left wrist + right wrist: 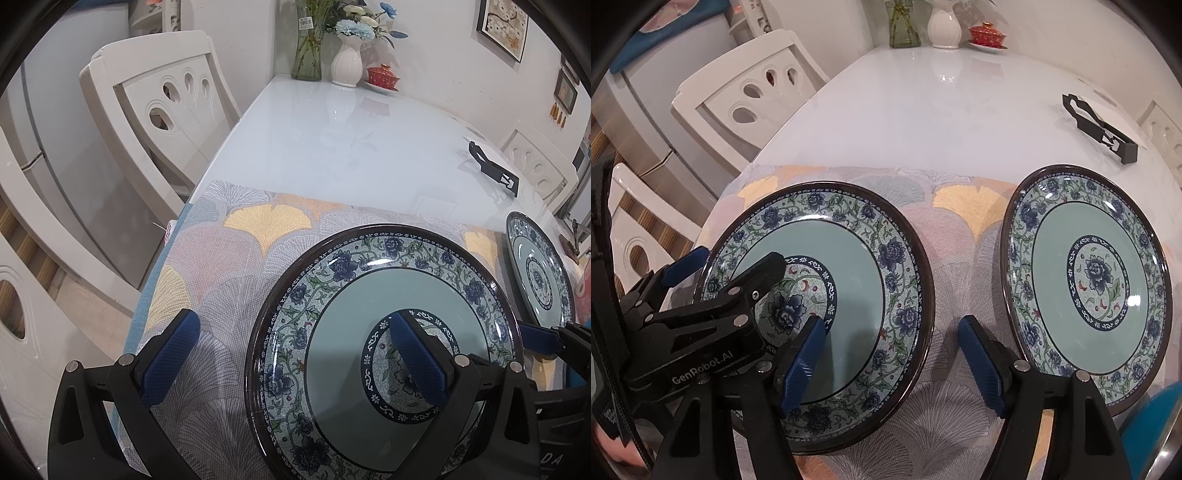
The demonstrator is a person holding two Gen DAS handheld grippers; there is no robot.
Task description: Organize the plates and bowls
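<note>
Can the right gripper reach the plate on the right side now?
Probably yes: the right gripper is open and the right plate lies uncovered just beside it on the placemat, with nothing between.

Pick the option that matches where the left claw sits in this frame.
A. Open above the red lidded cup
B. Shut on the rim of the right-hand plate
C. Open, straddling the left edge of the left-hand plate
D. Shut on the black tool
C: the left claw is open, one finger over the left-hand plate, the other outside its rim on the placemat.
</note>
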